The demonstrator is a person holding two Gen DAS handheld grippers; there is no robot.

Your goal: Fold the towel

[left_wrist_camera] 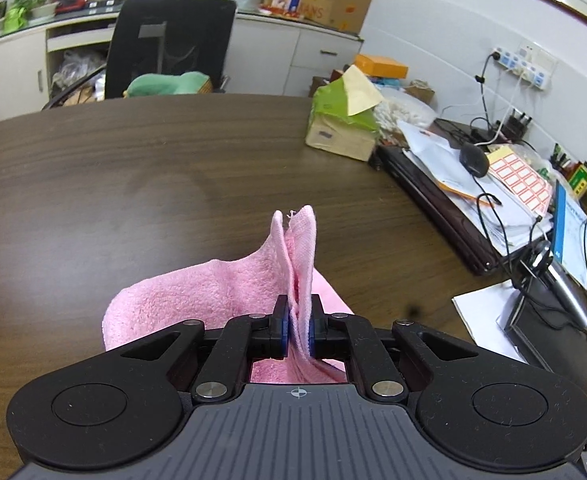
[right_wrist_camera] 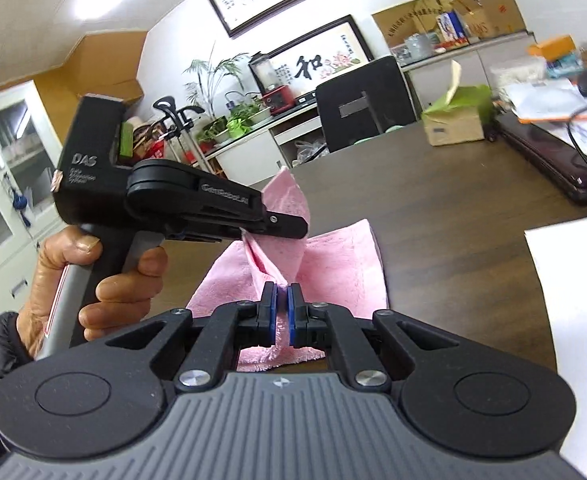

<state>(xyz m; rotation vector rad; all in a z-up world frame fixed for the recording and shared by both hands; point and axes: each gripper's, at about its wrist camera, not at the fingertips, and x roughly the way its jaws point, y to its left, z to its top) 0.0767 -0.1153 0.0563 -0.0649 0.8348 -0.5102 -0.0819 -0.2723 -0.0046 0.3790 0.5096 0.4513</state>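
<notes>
A pink towel (left_wrist_camera: 197,288) lies partly on the dark wooden table (left_wrist_camera: 133,184), with its near part lifted. My left gripper (left_wrist_camera: 298,320) is shut on a doubled corner of the towel that sticks up between its blue pads. In the right wrist view the towel (right_wrist_camera: 341,268) spreads over the table (right_wrist_camera: 433,208). My right gripper (right_wrist_camera: 282,312) is shut on another bunched edge of it. The left gripper (right_wrist_camera: 289,226) shows there too, held by a person's hand (right_wrist_camera: 105,280), pinching a raised corner just above and left of the right one.
A cardboard box with green wrapping (left_wrist_camera: 343,124) stands at the table's far right. Beside it lie a closed laptop (left_wrist_camera: 433,200), papers, a black mouse (left_wrist_camera: 473,160) and cables. A white sheet (right_wrist_camera: 569,300) lies at the right edge. A black chair (left_wrist_camera: 169,44) stands behind the table.
</notes>
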